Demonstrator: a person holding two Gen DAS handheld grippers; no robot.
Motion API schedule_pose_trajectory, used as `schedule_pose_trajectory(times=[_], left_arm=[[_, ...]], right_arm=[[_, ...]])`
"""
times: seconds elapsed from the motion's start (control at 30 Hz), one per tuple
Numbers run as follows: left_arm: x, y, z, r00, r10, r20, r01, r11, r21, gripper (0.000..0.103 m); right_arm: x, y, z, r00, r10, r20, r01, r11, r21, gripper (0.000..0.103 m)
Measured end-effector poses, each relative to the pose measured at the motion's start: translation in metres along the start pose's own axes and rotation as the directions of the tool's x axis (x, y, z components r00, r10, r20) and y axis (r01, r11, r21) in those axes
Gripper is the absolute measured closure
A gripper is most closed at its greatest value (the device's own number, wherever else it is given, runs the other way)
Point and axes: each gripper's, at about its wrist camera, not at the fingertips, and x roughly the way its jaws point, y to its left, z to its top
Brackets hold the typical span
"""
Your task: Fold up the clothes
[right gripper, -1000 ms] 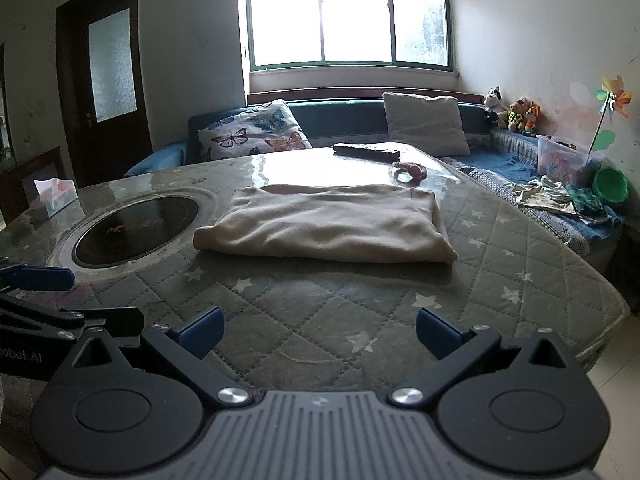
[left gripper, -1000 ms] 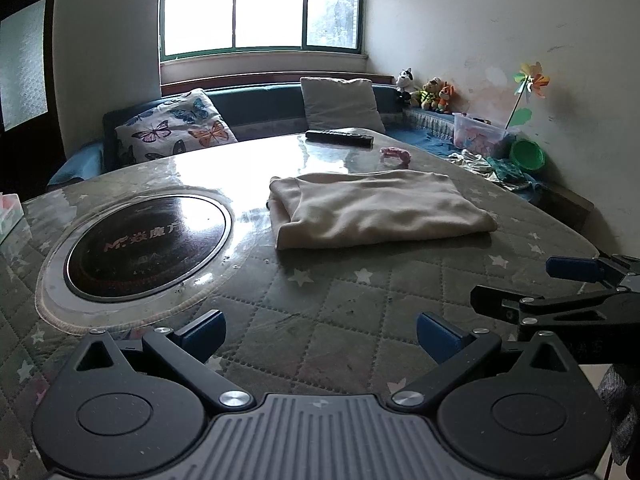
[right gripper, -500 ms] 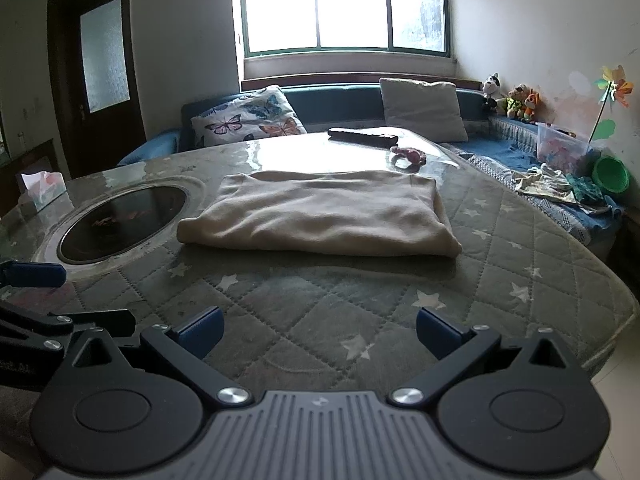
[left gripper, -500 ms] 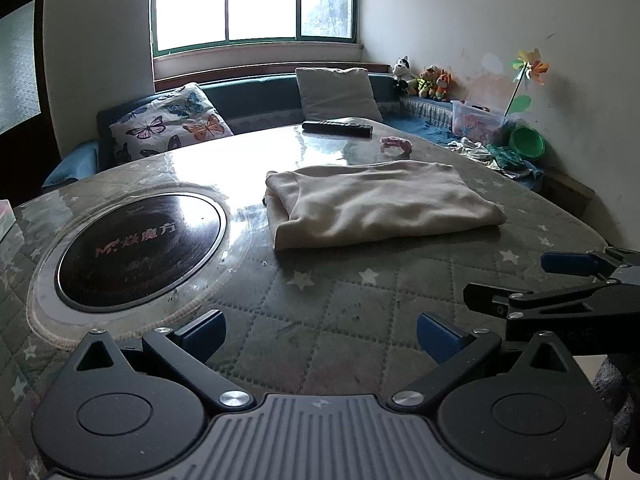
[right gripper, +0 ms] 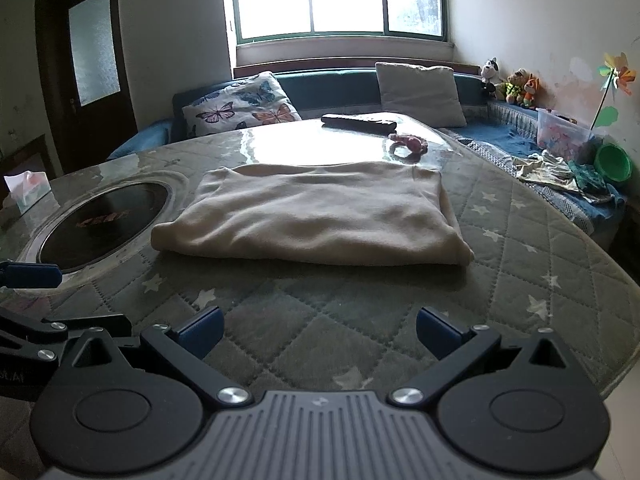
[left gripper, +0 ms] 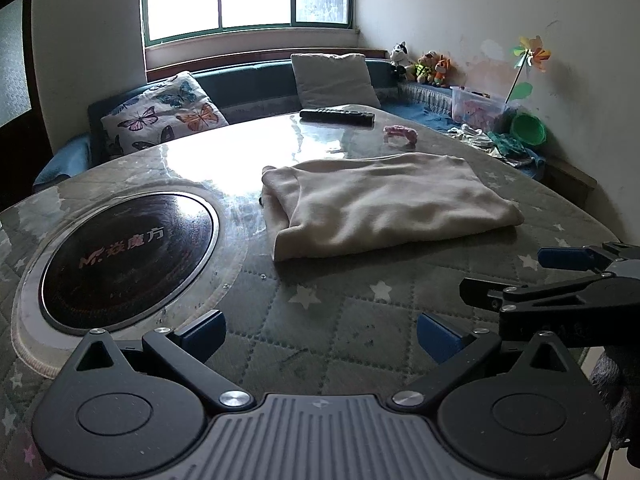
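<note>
Over the last second I've brought both views closer in on the folded beige sweater [right gripper: 312, 216]; it lies squared on the quilted table [right gripper: 360, 320]; left gripper [left gripper: 320, 330] and right gripper [right gripper: 318, 326] gape wide, empty, short of it; folding looks complete.

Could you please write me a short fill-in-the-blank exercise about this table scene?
1. The beige garment lies ___ on the table.
2. Both the left gripper and the right gripper have jaws that stand ___.
3. The black remote lies ___ the garment, toward the window.
4. The cushion is printed with ___.

Missing words: folded; open; beyond; butterflies
</note>
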Motion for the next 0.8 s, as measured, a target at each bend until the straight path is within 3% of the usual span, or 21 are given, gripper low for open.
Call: schedule_pose_trajectory(times=[0.8], left_arm=[[0.034,0.016,0.019,0.999,-0.004,-0.05,0.004,1.0,0.005,0.0]], right_arm=[[0.032,0.002,0.018,0.999,-0.011,-0.034,0.011,1.0,-0.001,0.0]])
